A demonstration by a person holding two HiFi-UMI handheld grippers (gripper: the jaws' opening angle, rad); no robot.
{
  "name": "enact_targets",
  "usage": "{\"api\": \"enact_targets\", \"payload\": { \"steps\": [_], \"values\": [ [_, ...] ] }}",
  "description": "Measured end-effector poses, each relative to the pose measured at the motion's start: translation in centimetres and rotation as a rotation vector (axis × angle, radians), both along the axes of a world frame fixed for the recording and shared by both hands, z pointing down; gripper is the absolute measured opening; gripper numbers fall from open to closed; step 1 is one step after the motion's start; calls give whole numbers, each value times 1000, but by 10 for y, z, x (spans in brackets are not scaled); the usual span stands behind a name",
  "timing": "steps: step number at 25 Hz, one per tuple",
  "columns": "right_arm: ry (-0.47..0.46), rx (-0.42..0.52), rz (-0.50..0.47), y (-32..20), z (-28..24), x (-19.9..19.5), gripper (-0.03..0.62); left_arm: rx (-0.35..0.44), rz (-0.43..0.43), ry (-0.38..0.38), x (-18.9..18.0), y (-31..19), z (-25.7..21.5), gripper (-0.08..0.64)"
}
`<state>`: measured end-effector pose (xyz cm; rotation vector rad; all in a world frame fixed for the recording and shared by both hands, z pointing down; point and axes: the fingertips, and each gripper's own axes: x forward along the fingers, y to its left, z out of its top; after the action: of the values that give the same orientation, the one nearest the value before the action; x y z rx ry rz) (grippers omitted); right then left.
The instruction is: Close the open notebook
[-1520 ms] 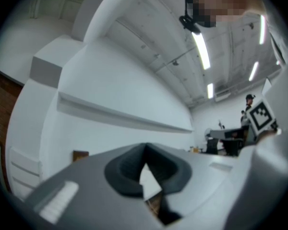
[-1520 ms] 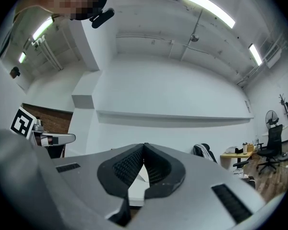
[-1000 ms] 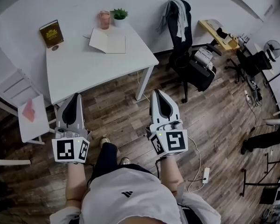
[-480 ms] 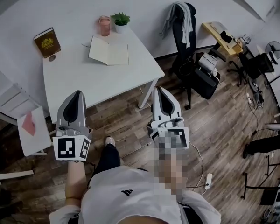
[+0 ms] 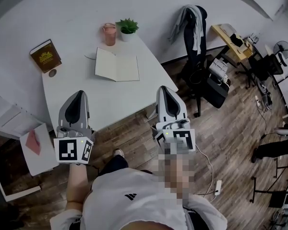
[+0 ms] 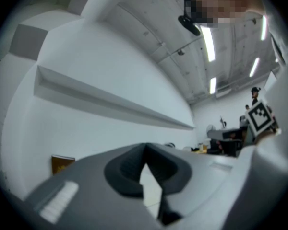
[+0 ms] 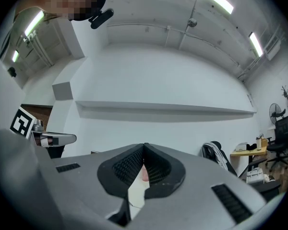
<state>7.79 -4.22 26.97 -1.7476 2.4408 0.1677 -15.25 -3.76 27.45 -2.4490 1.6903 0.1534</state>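
The table (image 5: 113,99) is white, the notebook (image 5: 116,65) cream, the book (image 5: 45,55) brown with what looks like gold print, the cup (image 5: 109,34) pink, the plant (image 5: 127,25) green, the floor (image 5: 134,134) brown wood-grain

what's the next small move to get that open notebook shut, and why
Probably carry both grippers forward over the table toward the notebook. It lies open and flat near the table's far side, well beyond the tips, and the left gripper and right gripper are around the near edge, jaws together with nothing between them.
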Motion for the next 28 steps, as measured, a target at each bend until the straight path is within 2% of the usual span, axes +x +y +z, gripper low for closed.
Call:
{"api": "enact_targets", "payload": {
  "steps": [10,19,28],
  "values": [
    [16,-20,38,-62,8,-31,-6,-17,40,10,-28,-78,9,9],
    [23,-87,101,-84,31,-12,-6,-67,89,25,-14,-118,29,9],
    [32,-72,43,-145,29,-5,-6,-80,40,26,-4,-166,36,8]
  ]
}}
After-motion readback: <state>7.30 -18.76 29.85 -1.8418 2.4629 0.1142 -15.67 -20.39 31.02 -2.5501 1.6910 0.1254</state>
